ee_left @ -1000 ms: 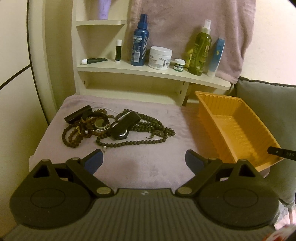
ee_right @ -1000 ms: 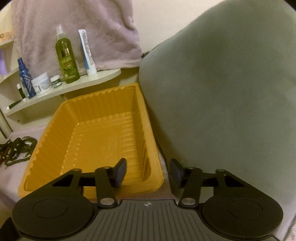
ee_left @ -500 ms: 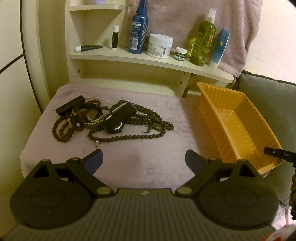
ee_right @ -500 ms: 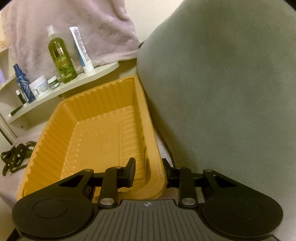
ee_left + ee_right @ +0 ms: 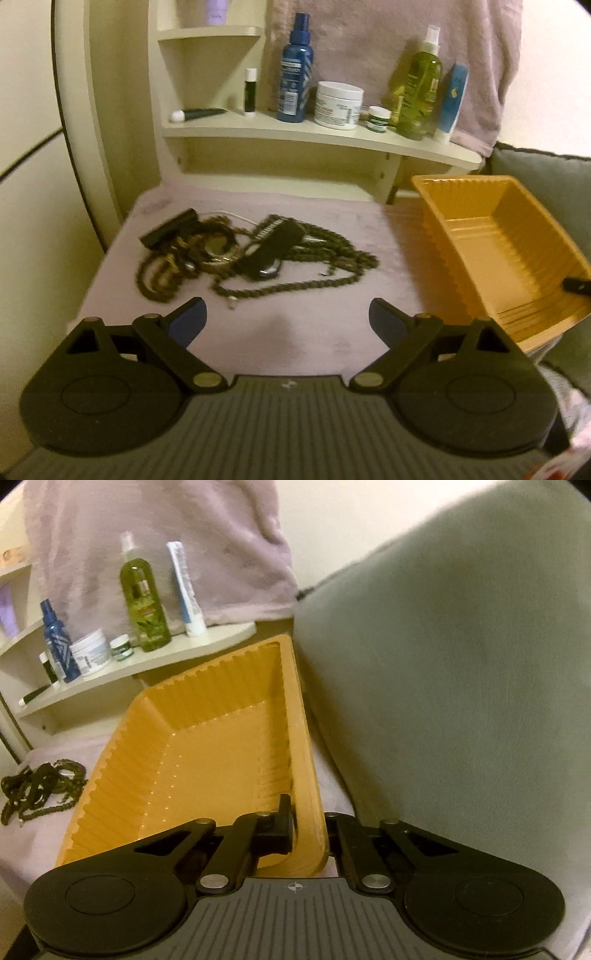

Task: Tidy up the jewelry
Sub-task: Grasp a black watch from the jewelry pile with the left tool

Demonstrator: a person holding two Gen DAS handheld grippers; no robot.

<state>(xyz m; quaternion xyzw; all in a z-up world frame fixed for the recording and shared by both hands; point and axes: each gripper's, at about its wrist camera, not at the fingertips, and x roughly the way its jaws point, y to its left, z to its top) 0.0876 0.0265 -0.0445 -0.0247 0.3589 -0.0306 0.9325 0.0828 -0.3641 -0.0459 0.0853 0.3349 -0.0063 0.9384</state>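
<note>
the grey cushion stands just right of the orange tray, which sits tilted on the pink-covered table. the right claw is clamped on the tray's near rim. the left claw hangs apart above the table, near the beaded jewelry pile.

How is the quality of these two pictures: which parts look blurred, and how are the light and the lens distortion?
Left wrist view: warm, dim yellowish light; the bead necklaces are smeared by motion blur, the shelf bends from the fisheye lens. Right wrist view: same warm tint; the hanging towel and green bottle look blurred, the orange tray is sharper, corners are dark.
</note>
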